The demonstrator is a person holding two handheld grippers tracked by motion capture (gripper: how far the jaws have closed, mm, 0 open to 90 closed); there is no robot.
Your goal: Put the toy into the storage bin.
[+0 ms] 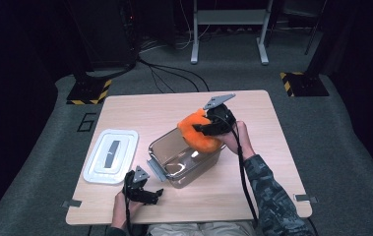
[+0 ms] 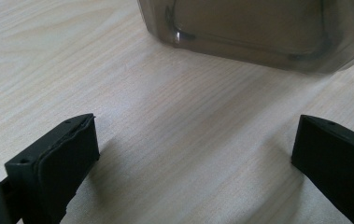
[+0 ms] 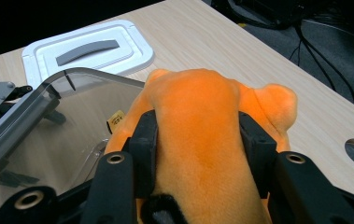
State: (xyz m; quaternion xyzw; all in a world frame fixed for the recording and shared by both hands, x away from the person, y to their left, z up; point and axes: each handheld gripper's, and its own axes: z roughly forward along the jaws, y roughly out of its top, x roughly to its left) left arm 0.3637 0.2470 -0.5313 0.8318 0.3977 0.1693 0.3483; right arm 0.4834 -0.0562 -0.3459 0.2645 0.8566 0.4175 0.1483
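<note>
My right gripper [image 3: 198, 144] clamps the fuzzy orange plush toy [image 1: 200, 132] at centre frame, over the far end of the clear plastic tub [image 1: 184, 169]. My left gripper [image 1: 143, 192], lower left, rests wide open, holding nothing, on the pale wooden table [image 1: 139, 110]

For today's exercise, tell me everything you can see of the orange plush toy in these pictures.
The orange plush toy is soft and fuzzy, with a rounded body, a small rounded ear or limb at one side and a yellowish tag low on it. The right gripper clamps it from both sides, the pads denting the fur. It hangs at the far end of the clear plastic container, partly inside the open top.
</note>
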